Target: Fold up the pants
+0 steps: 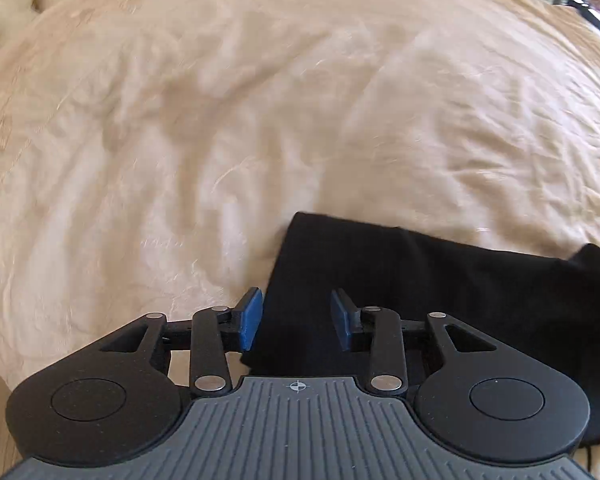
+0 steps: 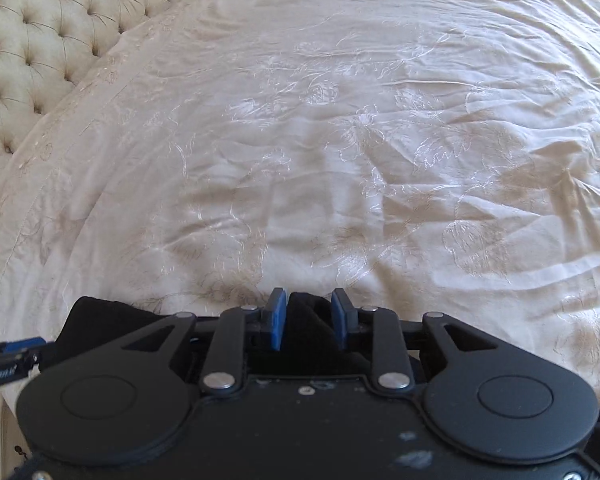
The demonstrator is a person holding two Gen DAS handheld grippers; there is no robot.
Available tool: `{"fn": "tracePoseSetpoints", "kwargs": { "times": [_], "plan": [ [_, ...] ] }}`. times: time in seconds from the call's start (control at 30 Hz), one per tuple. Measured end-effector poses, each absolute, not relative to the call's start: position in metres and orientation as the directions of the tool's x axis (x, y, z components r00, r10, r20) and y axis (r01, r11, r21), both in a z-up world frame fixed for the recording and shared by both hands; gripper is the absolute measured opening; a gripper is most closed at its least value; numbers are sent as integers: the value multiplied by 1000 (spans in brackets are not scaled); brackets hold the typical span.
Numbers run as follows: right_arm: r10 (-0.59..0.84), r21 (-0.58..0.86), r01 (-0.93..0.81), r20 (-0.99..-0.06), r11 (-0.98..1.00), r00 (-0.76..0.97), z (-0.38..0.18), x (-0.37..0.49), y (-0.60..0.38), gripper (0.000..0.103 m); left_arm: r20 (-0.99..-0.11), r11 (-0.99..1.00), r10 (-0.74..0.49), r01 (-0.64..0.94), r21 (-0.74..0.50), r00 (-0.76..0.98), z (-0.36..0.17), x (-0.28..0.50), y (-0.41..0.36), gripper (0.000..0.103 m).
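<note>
Left tool (image 1: 296, 320) spread over black pants (image 1: 420, 280).

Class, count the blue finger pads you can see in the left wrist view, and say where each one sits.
2: one blue pad at the black pants' left edge over the bedspread, the other pad over the pants.

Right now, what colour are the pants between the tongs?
Plain black pants, no pattern visible; best seen in the left wrist view, lying on the cream bedspread.
</note>
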State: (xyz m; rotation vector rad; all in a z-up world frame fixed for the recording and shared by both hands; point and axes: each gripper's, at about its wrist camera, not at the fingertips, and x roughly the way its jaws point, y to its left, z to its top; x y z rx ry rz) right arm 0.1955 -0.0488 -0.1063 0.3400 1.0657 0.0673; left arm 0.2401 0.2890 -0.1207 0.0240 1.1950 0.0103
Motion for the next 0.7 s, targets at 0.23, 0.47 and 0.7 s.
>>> {"fn": "tracePoseSetpoints", "kwargs": {
  "times": [0.23, 0.47, 0.7],
  "plan": [
    [195, 251, 94, -897, 964, 398, -117, 159, -31, 28, -946, 993, 4, 109, 41, 325, -145, 215, 289, 37],
    [60, 146, 227, -935, 963, 349, -160, 196, -54, 23, -938, 982, 6, 176, 72, 346, -139, 196, 284, 37],
    [77, 204, 235, -886, 950, 458, -119, 159, -67, 25, -884, 987, 26, 127, 96, 466, -98, 184, 269, 36]
  ]
}}
